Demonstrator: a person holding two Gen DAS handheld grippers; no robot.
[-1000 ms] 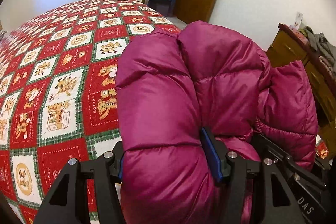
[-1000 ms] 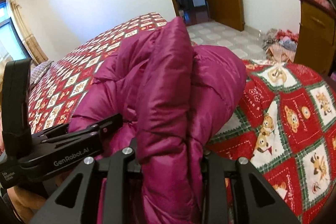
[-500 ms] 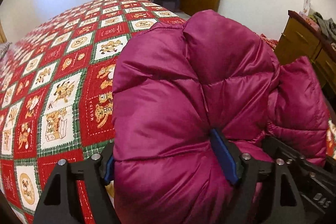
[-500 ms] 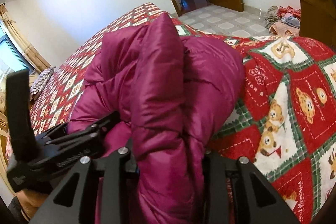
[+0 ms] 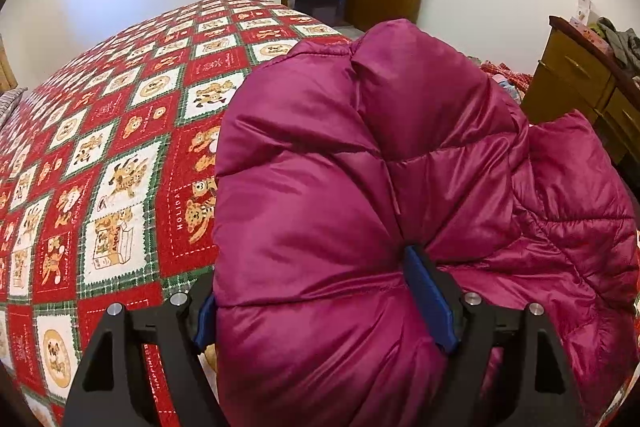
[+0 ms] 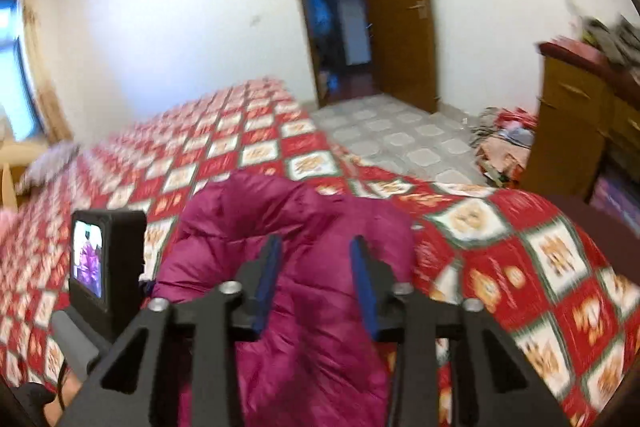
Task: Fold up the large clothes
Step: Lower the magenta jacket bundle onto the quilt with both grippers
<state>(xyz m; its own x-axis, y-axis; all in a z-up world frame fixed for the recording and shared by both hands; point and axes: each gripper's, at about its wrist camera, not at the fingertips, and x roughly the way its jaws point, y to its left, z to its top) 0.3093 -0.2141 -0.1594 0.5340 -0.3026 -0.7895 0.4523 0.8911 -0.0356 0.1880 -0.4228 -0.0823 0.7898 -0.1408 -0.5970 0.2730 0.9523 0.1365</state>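
I have the left claw (image 5: 320,307) clamped on a thick roll of the purple down jacket (image 5: 360,187), which fills the middle and right of my left view and bulges out well past both pads. In my right view the right claw (image 6: 316,267) stands with its blue pads (image 6: 269,275) apart and nothing pinched between them; the jacket (image 6: 304,307) lies below it in the lower middle of the frame, on the red patterned bed (image 6: 540,267). That view is blurred, so I cannot tell how close the pads are to the cloth.

I judge the jacket light for its bulk, very soft and springy, with a slick, shiny shell. It should puff back open once let go, and a shallow pinch on one layer would likely slide off. I would take hold deep, across a stitched seam or a folded edge where several layers stack, not on the smooth crown of a quilted panel.

From the right view, the bundle's long axis runs from the bottom of the frame up toward the bed's middle, its rounded end pointing away from me. Which end is collar or hem I cannot tell.
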